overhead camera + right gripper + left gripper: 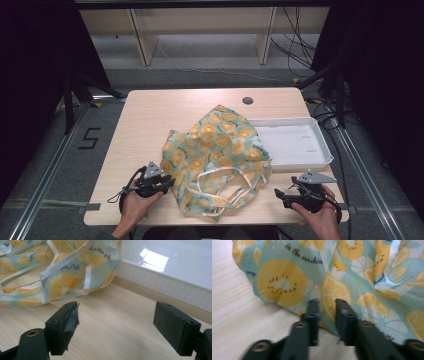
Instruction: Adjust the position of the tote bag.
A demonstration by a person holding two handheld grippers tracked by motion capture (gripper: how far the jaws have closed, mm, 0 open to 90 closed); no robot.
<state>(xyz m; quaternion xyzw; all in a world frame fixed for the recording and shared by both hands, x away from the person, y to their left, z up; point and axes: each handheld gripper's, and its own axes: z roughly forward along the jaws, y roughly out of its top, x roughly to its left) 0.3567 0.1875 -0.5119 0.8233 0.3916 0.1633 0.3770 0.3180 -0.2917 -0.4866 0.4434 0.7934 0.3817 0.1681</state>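
A teal cloth bag [220, 150] printed with orange fruit slices lies crumpled mid-table, its white handles [220, 180] toward the front edge. My left gripper [170, 181] is at the bag's lower left edge. In the left gripper view the gripper [327, 305] holds its jaws a narrow gap apart over the hem of the bag [287, 277]. My right gripper [277, 192] rests near the front right, apart from the bag. It stands wide open [116, 315] over bare wood, with the bag [62, 282] and a handle strap [86, 280] ahead to its left.
A white shallow tray [300, 162] sits at the table's right, touching the bag's right side; its wall [155, 280] runs ahead of the right gripper. The wooden table [150, 115] has a round cable hole [247, 100] at the back. Dark frames and cables surround it.
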